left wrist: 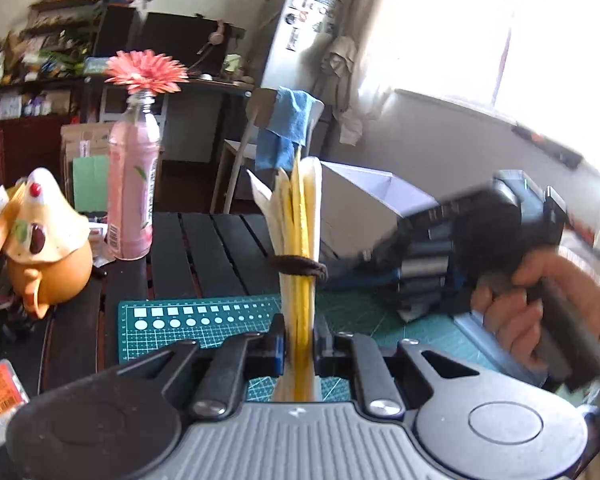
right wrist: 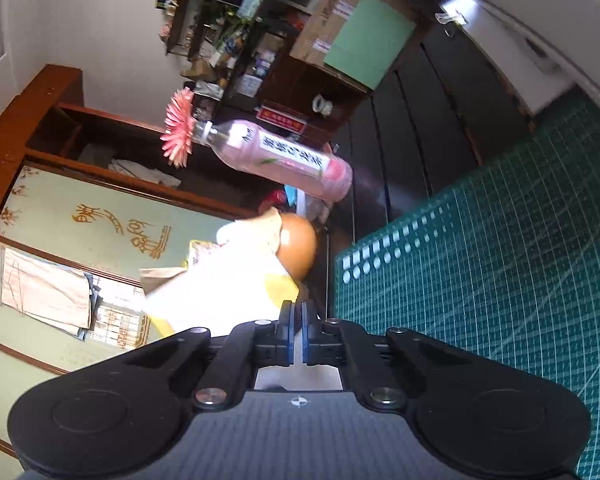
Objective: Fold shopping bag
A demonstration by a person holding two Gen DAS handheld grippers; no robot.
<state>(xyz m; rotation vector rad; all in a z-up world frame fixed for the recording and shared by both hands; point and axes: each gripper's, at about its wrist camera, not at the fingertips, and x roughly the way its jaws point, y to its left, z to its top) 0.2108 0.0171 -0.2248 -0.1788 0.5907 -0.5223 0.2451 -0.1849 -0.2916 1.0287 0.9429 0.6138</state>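
The left gripper (left wrist: 299,346) clamps the folded shopping bag (left wrist: 298,216) — a cream-and-yellow bundle standing upright above the green cutting mat (left wrist: 204,320), bound mid-height by a dark hair tie (left wrist: 300,266); the right gripper (right wrist: 299,330), held by a hand (left wrist: 540,304) at the right, has its blue pads nearly together on a pale edge of the bag; on the dark slatted table (left wrist: 204,248) at far left stand a pink bottle (left wrist: 134,196) with a flower (left wrist: 146,72) and an orange teapot (left wrist: 48,252).
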